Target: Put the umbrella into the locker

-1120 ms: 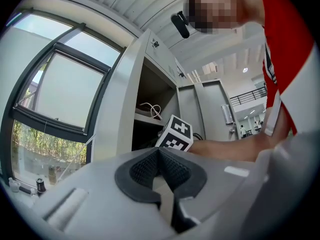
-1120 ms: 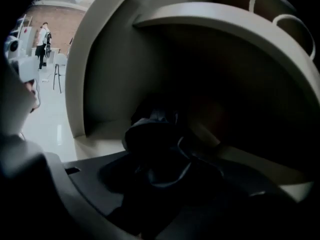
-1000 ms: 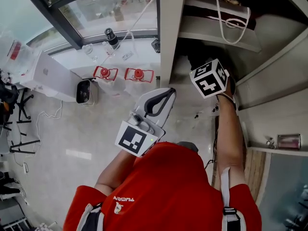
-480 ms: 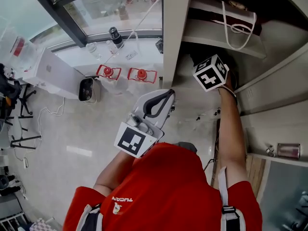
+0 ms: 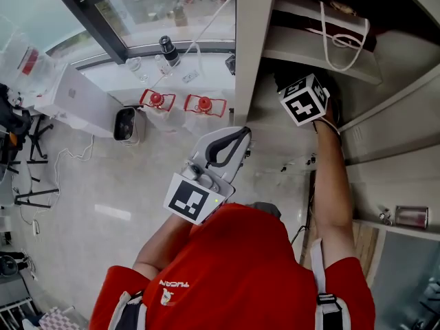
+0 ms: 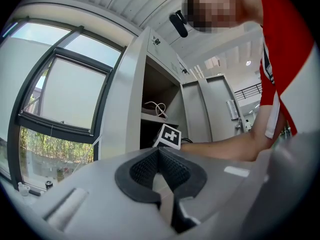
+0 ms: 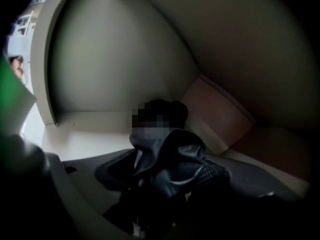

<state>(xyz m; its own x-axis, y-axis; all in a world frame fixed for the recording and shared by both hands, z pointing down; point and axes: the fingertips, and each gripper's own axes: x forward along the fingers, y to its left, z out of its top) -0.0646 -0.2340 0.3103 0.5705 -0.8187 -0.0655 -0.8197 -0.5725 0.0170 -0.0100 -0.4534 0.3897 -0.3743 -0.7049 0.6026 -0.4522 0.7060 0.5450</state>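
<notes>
Starting nearest the body: the left gripper (image 5: 237,137) is held just in front of the red shirt (image 5: 240,267), at chest level, outside the locker (image 5: 249,47). Its jaws are pressed together at the tips. Nothing is caught between the ribbed pads (image 6: 172,166). Its marker cube (image 5: 196,199) is turned up toward the head view.

The right arm (image 5: 333,184) is stretched forward and its gripper is pushed into the lower compartment, under the shelf (image 5: 309,55). Only that gripper's marker cube (image 5: 304,100) is seen clearly from above; the jaws are lost in the dark of the opening.

From the right gripper view, the right gripper (image 7: 167,176) is clamped on the umbrella (image 7: 175,154). The umbrella is dark, folded and bunched, its fabric bulging up between the two jaws. It is already inside the locker, just above the pale compartment floor (image 7: 85,134) and near the back corner. Whether it touches the floor cannot be told. A reddish-brown panel (image 7: 220,116) is seen at the rear wall.

One level up, a bag with white cord handles (image 5: 337,26) is lying on the shelf.

Farther out, beside the locker at the window sill (image 5: 165,71), two red-topped items (image 5: 157,100) are set side by side, with a white box (image 5: 79,102) to their left.
</notes>
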